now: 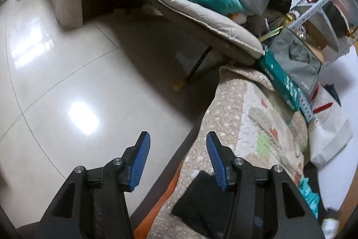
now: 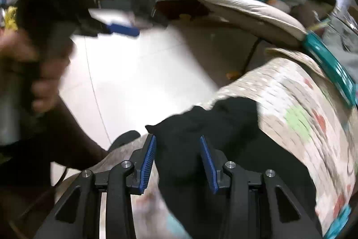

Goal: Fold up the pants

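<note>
The black pants (image 2: pixel 208 127) lie on a patterned beige blanket (image 2: pixel 302 104) over a couch or bed. In the right wrist view my right gripper (image 2: pixel 177 145) is open, its blue pads on either side of the black cloth, just above it. In the left wrist view my left gripper (image 1: pixel 176 142) is open and empty, raised over the blanket's edge and the floor. A folded part of the black pants (image 1: pixel 201 201) shows below its right finger. The left gripper (image 2: pixel 116 28) also shows blurred at upper left of the right wrist view, held by a hand.
A glossy white tile floor (image 1: pixel 67 82) lies left. A grey padded chair (image 1: pixel 201 15) piled with bags, a cardboard box and a teal cushion stands beyond. A teal box (image 1: pixel 282 82) and a grey bag (image 1: pixel 299 59) rest by the blanket's far end. A metal shelf (image 1: pixel 324 3) stands right.
</note>
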`<state>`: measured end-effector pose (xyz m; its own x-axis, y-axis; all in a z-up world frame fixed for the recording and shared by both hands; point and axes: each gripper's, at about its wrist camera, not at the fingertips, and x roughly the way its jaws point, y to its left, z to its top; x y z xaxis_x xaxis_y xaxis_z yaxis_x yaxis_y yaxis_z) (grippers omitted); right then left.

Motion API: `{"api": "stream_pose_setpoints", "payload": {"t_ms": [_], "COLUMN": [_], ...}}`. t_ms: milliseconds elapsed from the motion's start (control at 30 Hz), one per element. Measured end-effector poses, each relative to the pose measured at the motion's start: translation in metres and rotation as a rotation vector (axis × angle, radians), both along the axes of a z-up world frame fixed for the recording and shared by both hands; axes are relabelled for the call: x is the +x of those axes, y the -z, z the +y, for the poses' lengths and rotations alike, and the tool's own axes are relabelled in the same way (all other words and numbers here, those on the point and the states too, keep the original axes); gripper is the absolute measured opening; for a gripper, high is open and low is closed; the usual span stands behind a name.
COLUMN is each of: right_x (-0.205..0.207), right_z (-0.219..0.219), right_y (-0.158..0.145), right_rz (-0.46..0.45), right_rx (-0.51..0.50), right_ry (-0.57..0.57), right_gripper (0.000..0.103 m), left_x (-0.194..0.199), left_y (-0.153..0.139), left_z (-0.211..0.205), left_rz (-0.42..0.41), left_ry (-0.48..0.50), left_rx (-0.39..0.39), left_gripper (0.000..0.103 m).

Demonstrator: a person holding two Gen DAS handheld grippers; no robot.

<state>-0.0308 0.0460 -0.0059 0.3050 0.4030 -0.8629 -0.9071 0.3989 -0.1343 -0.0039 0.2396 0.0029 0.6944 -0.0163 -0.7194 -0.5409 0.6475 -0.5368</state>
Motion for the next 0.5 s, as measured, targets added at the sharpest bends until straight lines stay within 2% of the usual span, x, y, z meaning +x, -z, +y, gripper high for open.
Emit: {"api": "stream_pose_setpoints", "payload": {"t_ms": [67,100,133,167,300,500], "right_x": [0.003,0.004,0.007,0.01,0.027,0.023], "right_z": [0.013,0.016,0.02,0.02,0.008,0.014], "right_y": [0.023,0.032,0.041,0.042,0.03,0.023], "right_rz": [-0.032,-0.04,-0.026,0.005,0.16,0.257], "right_rx": [-0.078,-0.115,-0.135,-0.123,0.023,0.095], "right_ry": [-0.006,0.001,0.016,0.033,0.133,0.132], "right_gripper": [0.044,0.041,0.03,0.011,0.008,0.008], "left_x": [0.002,0.003,0.003,0.001,-0.004,-0.01], "left_y": [0.001,0.002,0.001,0.001,-0.005,-0.008], "left_z": [0.003,0.003,0.003,0.003,0.004,0.008], "left_rz": [0.005,0.006,0.002,-0.004,-0.046,-0.072], "left_ry": [0.006,0.015,0.025,0.031,0.032,-0.001], "left_rx": [-0.012,-0.022,-0.038,-0.05,-0.078,-0.09], "left_gripper": [0.052,0.052,0.052,0.052,0.052,0.053]}}
